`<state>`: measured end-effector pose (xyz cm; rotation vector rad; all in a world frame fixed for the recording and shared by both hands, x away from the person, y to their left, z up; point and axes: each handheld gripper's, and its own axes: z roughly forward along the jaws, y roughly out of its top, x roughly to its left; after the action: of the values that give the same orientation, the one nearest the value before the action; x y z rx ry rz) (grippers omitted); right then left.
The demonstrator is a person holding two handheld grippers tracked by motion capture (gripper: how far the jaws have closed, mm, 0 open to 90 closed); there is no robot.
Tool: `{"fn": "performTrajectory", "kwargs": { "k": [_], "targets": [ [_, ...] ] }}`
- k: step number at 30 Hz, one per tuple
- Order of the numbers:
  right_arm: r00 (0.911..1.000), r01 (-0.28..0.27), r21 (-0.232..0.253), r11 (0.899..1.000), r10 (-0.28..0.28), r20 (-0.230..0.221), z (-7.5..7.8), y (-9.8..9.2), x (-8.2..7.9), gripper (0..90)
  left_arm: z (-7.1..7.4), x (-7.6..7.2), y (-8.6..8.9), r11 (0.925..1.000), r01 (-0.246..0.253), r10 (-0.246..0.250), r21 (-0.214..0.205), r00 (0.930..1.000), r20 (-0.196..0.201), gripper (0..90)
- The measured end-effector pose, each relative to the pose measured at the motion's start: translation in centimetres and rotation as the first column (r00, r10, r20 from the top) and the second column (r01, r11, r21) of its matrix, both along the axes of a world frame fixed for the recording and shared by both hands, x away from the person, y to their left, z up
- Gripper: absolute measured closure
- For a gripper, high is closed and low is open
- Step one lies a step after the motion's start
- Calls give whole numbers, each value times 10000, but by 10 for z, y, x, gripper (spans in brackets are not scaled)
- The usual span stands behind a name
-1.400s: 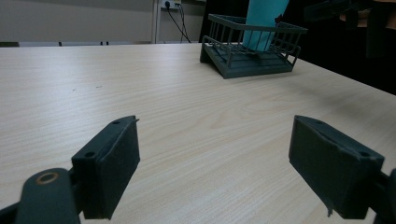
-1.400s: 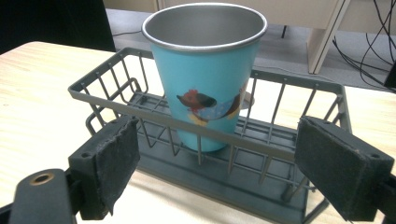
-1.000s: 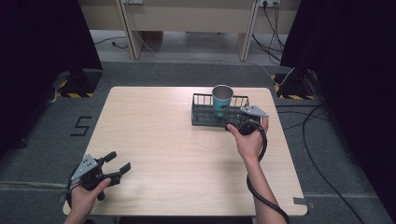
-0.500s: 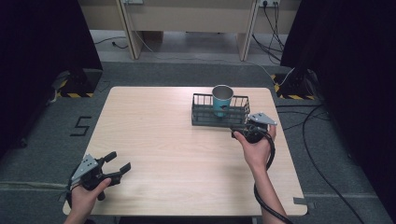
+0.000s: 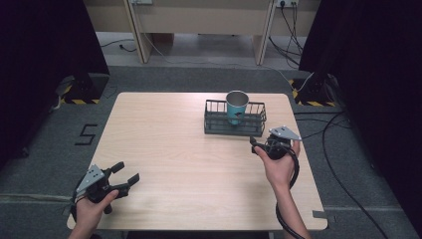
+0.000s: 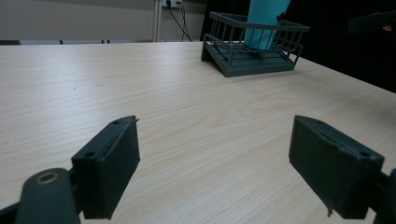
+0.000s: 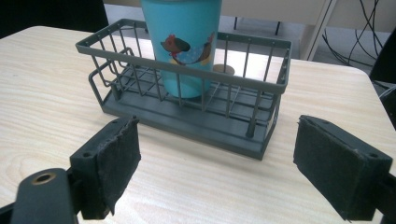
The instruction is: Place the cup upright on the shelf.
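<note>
High view, progress: a teal metal tumbler with a steel rim (image 5: 237,106) is standing upright inside a dark grey wire basket (image 5: 215,124) at the far right of the pale wooden table (image 5: 164,144); judging by that, the placing looks done and what is left appears to be drawing the hands clear.
High view, right gripper (image 5: 261,145): it is hovering just in front of the basket's near right corner, apart from it, carrying nothing.
High view, left gripper (image 5: 125,175): it is resting at the near left corner of the table, well apart from the basket, jaws spread.
High view, axis: the tumbler's long axis is running vertically, mouth pointing up; the basket's long side is lying across the table, left to right.
Left gripper view, jaws: both black pads are standing wide apart over bare wood, gripping nothing; the basket (image 6: 243,60) is sitting far off with the tumbler (image 6: 264,23) rising from it.
Right gripper view, jaws: the pads are standing wide apart and empty, framing the basket (image 7: 187,116) close ahead.
Right gripper view, thing: the tumbler (image 7: 184,42), printed with a small bird, is standing toward the left half of the basket, base on the wire floor.
</note>
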<state>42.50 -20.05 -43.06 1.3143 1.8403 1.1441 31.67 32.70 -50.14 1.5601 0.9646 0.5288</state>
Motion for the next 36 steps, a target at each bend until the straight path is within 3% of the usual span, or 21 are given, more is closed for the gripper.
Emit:
{"fn": "performTrajectory", "kwargs": {
  "k": [36],
  "targets": [
    [9989,424,239,9988,-419,-206,-29,-32,-41,167,0,0,0,10000,-8,8,17,10000,-21,157]
  ]
}}
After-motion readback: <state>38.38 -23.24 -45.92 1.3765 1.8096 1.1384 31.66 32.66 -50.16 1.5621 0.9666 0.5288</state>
